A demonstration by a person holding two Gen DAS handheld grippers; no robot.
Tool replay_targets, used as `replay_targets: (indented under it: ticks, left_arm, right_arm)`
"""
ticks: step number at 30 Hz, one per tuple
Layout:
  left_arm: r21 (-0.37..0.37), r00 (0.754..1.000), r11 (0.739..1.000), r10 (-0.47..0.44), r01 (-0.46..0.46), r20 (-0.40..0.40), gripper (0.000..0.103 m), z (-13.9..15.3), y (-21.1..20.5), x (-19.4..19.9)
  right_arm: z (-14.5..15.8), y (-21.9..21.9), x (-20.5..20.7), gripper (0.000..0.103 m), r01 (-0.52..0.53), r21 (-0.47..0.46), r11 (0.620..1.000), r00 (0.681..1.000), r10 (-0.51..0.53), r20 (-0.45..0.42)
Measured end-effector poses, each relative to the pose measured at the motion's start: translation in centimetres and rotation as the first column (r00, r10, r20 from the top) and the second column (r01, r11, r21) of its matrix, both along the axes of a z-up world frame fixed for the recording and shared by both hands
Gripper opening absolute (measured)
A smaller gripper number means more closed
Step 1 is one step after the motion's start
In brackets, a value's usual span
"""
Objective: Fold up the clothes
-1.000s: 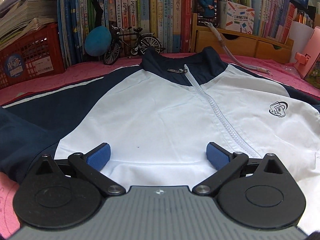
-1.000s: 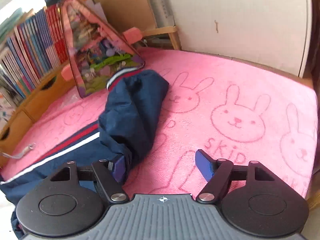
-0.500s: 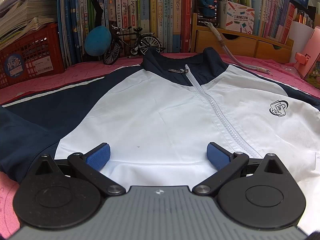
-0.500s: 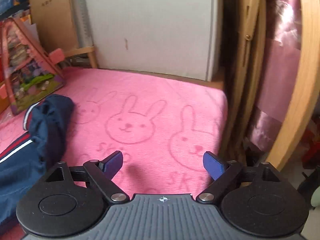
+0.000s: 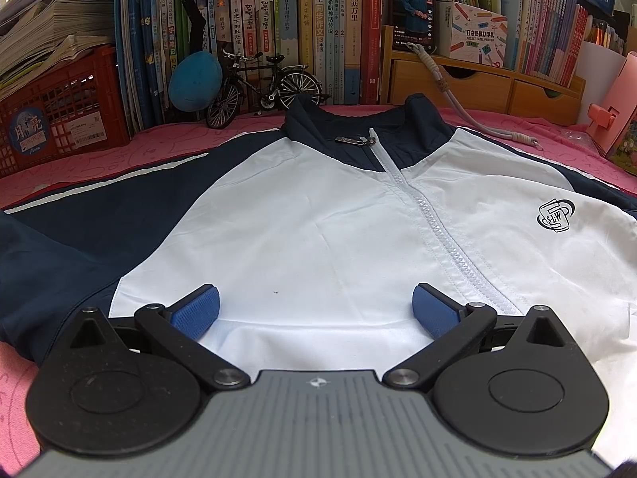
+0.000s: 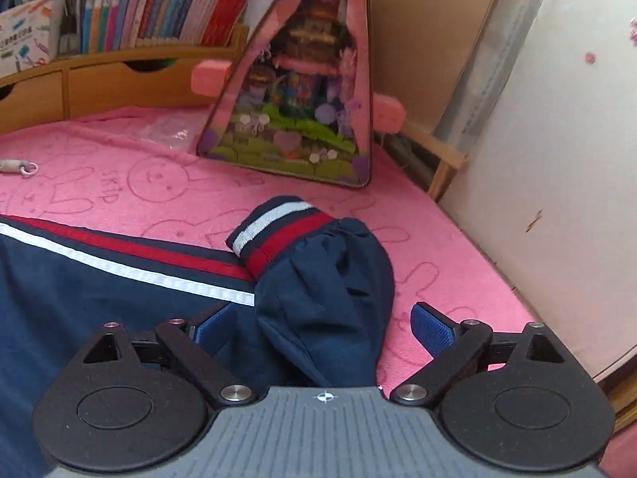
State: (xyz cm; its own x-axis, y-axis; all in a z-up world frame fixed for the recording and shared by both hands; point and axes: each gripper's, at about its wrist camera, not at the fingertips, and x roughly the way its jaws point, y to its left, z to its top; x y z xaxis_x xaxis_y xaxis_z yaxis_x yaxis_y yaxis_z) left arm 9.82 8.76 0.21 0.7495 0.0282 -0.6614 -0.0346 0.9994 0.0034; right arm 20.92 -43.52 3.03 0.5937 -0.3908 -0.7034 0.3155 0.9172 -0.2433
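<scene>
A white and navy zip jacket (image 5: 326, 215) lies flat, front up, on a pink rabbit-print blanket (image 5: 119, 151), collar toward the bookshelf. My left gripper (image 5: 314, 310) is open and empty, hovering low over the jacket's white front near its hem. In the right wrist view the jacket's navy sleeve (image 6: 330, 279) lies bunched on the blanket, its striped cuff (image 6: 278, 231) folded back toward the body. My right gripper (image 6: 322, 324) is open, with the bunched sleeve lying between its fingers; neither pad visibly presses the cloth.
Books, a red crate (image 5: 59, 119), a model bicycle (image 5: 262, 83) and a blue ball (image 5: 195, 79) line the back. A white cord (image 5: 469, 115) lies beyond the collar. A triangular pink toy box (image 6: 302, 91), wooden drawers (image 6: 111, 83) and a white board (image 6: 557, 159) edge the right side.
My right gripper swung away toward the blanket's right edge, then came back and now straddles the bunched sleeve. My left gripper has barely moved.
</scene>
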Motion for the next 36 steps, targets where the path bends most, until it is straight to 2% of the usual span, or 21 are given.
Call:
replay_targets:
  ticks: [1, 2, 3, 4, 7, 8, 10, 11, 12, 13, 16, 18, 20, 24, 26, 27, 28, 30, 32, 34, 36]
  left_arm:
    - [0.0, 1.0, 1.0, 0.0, 0.0, 0.0, 0.103, 0.0, 0.0, 0.0]
    - [0.0, 1.0, 1.0, 0.0, 0.0, 0.0, 0.103, 0.0, 0.0, 0.0]
    - [0.0, 1.0, 1.0, 0.0, 0.0, 0.0, 0.103, 0.0, 0.0, 0.0]
    - [0.0, 1.0, 1.0, 0.001, -0.001, 0.0, 0.103, 0.0, 0.0, 0.0]
    - [0.0, 1.0, 1.0, 0.002, -0.002, 0.0, 0.103, 0.1, 0.0, 0.0]
    - [-0.001, 1.0, 1.0, 0.002, -0.002, 0.0, 0.103, 0.1, 0.0, 0.0]
    - [-0.001, 1.0, 1.0, 0.005, -0.005, 0.0, 0.103, 0.1, 0.1, 0.0]
    - [0.003, 1.0, 1.0, 0.003, -0.003, -0.002, 0.103, 0.3, -0.1, 0.1]
    - [0.012, 1.0, 1.0, -0.004, 0.004, -0.004, 0.103, 0.4, -0.3, 0.2]
    - [0.02, 1.0, 1.0, -0.012, 0.012, -0.006, 0.103, 0.6, -0.6, 0.3]
    - [0.008, 0.999, 0.999, -0.04, 0.04, 0.006, 0.102, 1.8, -2.0, 1.2]
    - [-0.023, 0.997, 0.997, -0.072, 0.072, 0.022, 0.102, 2.8, -3.3, 1.9]
    - [-0.037, 0.992, 0.992, -0.118, 0.119, 0.033, 0.102, 3.6, -5.1, 2.6]
    - [-0.029, 0.981, 0.981, -0.189, 0.19, 0.042, 0.102, 3.9, -8.0, 3.4]
    - [-0.001, 0.98, 0.981, -0.196, 0.196, 0.026, 0.102, 3.0, -8.4, 3.4]
    - [0.019, 0.981, 0.981, -0.194, 0.193, 0.017, 0.102, 2.5, -8.4, 3.2]
    - [0.037, 0.982, 0.981, -0.189, 0.188, 0.009, 0.102, 2.1, -8.3, 3.0]
    - [0.068, 0.985, 0.983, -0.173, 0.172, 0.001, 0.102, 1.7, -7.5, 2.3]
    - [0.089, 0.988, 0.985, -0.152, 0.151, 0.004, 0.102, 1.6, -6.1, 1.4]
    - [0.115, 0.993, 0.986, -0.119, 0.118, 0.006, 0.102, 1.7, -4.5, 0.6]
    - [0.139, 0.997, 0.987, -0.08, 0.079, 0.006, 0.102, 1.9, -2.7, -0.2]
  right_arm:
    - [-0.1, -0.9, 0.5, 0.07, 0.026, 0.03, 0.999, 1.0, -0.025, -0.003]
    - [-0.2, -1.8, 0.9, 0.067, 0.051, 0.061, 0.997, 0.999, -0.051, -0.007]
    - [-0.3, -2.7, 1.4, 0.043, 0.077, 0.09, 0.993, 0.997, -0.076, -0.011]
    - [-0.1, -3.2, 1.9, 0.023, 0.109, 0.069, 0.992, 0.994, -0.107, -0.025]
    - [2.5, -3.2, 2.0, 0.016, 0.055, -0.055, 0.997, 0.996, -0.051, 0.08]
    - [4.0, -3.4, 1.3, 0.016, 0.01, -0.047, 0.999, 0.983, -0.001, 0.185]
    - [7.0, -4.3, -1.2, 0.016, -0.097, -0.005, 0.995, 0.903, 0.09, 0.421]
    - [8.1, -5.3, -2.9, 0.016, -0.169, 0.034, 0.985, 0.827, 0.123, 0.548]
    - [8.5, -6.5, -4.2, 0.016, -0.219, 0.06, 0.974, 0.762, 0.132, 0.634]
    - [8.7, -7.5, -4.7, 0.018, -0.228, 0.075, 0.971, 0.734, 0.121, 0.668]
    - [6.8, -11.4, -2.8, 0.018, -0.122, 0.125, 0.985, 0.808, 0.025, 0.589]
    - [4.1, -13.5, -1.2, 0.015, -0.081, 0.225, 0.971, 0.858, -0.047, 0.511]
    - [1.3, -14.2, 0.2, 0.014, -0.034, 0.263, 0.964, 0.893, -0.089, 0.442]
    - [-2.8, -13.8, 1.3, 0.016, 0.044, 0.265, 0.963, 0.958, -0.116, 0.263]
    - [-3.2, -13.5, 0.2, 0.024, 0.031, 0.225, 0.974, 0.973, -0.08, 0.215]
    - [-3.2, -13.4, -0.3, 0.04, 0.024, 0.207, 0.978, 0.98, -0.064, 0.188]
    - [-3.2, -13.3, -0.8, 0.07, 0.016, 0.19, 0.982, 0.986, -0.047, 0.16]
    - [-2.9, -12.7, -1.5, 0.09, 0.065, 0.078, 0.995, 0.991, -0.073, 0.109]
    - [-2.3, -11.6, -3.1, 0.09, 0.123, -0.079, 0.989, 0.992, -0.119, 0.054]
    - [-1.5, -9.7, -5.2, 0.09, 0.149, -0.21, 0.966, 0.989, -0.14, 0.054]
    - [-0.1, -6.7, -7.1, 0.09, 0.078, -0.254, 0.964, 0.994, -0.055, 0.096]
